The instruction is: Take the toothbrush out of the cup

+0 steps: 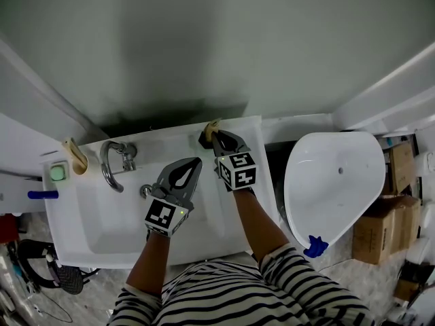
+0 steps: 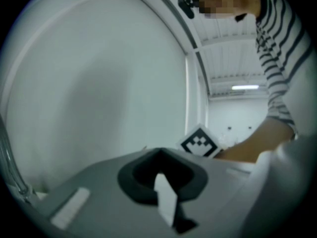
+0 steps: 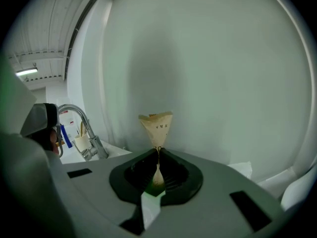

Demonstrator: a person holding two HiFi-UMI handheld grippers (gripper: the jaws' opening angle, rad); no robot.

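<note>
Half done, we judge: our right gripper (image 3: 158, 151) pinches a tan, cone-topped toothbrush (image 3: 157, 125) at centre frame, its cup hidden; our left gripper (image 2: 159, 152) is closed, empty.

Toothbrush (image 3: 157, 125) pinched at the back right corner of the sink (image 1: 156, 143)

There it is: 1 tan, paper-sleeved toothbrush standing upright, its flared top with small print uppermost and its narrow lower end clamped between the 2 jaws of the right gripper (image 3: 158, 151). A dark shape (image 1: 203, 140) sits just beside it, mostly hidden, so can't tell if that's a cup. At the far left corner, a cream cup (image 1: 80, 166) holds another tan stick (image 1: 72, 150).
</note>
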